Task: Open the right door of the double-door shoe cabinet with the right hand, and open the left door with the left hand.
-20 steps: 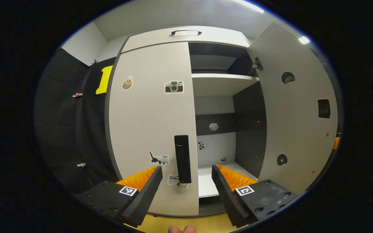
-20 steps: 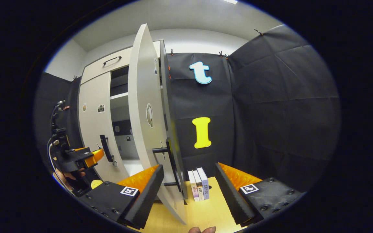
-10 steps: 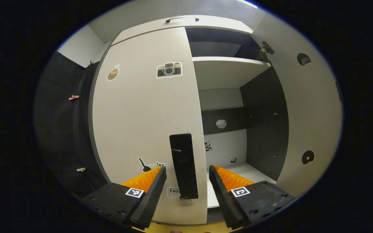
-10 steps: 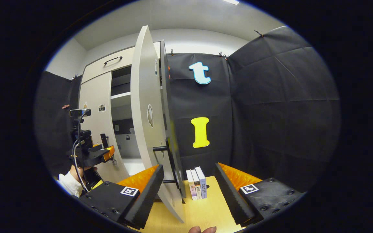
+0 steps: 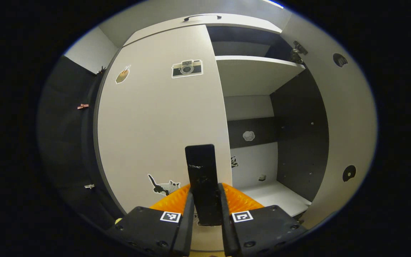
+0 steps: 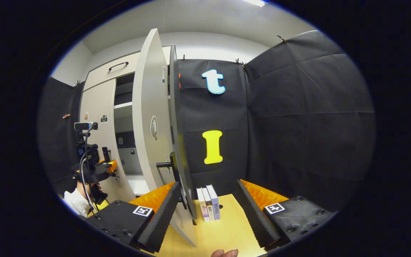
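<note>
Since half a second earlier, the left gripper (image 5: 205,214) had closed its fingers onto the upright black bar handle (image 5: 201,178) of the pale grey left door (image 5: 155,121), which remained shut. Beside it, the right door (image 6: 152,121) stood swung open, showing bare white shelves (image 5: 255,71). The right gripper (image 6: 209,210) hung spread, holding nothing, above the yellow wooden counter (image 6: 223,232) bearing three upright books (image 6: 208,202).

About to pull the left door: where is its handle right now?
In the left gripper view, the left door handle stands upright between the left gripper fingers, near the left door's right edge.
</note>
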Demonstrator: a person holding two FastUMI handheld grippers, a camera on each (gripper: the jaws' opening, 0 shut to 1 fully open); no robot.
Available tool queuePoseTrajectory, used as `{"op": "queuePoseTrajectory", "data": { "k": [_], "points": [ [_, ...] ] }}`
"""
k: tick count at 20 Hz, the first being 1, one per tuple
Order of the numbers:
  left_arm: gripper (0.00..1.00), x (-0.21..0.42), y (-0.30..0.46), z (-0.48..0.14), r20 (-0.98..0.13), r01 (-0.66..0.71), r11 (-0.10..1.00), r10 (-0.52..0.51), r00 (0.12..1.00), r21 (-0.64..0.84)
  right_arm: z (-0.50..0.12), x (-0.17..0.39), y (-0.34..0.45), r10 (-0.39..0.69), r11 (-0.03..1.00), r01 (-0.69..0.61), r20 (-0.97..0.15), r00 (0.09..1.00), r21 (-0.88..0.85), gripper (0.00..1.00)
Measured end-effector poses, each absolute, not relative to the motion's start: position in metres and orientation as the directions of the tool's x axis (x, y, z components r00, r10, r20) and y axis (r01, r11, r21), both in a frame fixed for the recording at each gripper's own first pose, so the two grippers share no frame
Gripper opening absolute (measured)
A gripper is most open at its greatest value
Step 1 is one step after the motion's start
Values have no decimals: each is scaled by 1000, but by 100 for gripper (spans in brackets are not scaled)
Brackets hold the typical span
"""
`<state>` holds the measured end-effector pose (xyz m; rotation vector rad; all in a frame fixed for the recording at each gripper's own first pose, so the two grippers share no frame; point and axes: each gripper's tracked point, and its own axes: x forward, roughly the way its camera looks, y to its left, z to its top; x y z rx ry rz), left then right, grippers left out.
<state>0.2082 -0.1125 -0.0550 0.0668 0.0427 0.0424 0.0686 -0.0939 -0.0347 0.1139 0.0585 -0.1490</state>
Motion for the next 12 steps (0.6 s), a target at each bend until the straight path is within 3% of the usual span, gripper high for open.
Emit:
{"op": "queuePoseTrajectory", "data": {
  "k": [6, 12],
  "points": [
    [36, 207, -113, -66, -86, -53, 997, 59, 995, 64, -23, 65, -98, -195, 979, 193, 21, 981, 73, 98],
    [23, 202, -112, -66, -107, -25, 1000, 26, 994, 12, -17, 62, -90, -174, 983, 173, 16, 985, 64, 98]
  ]
}}
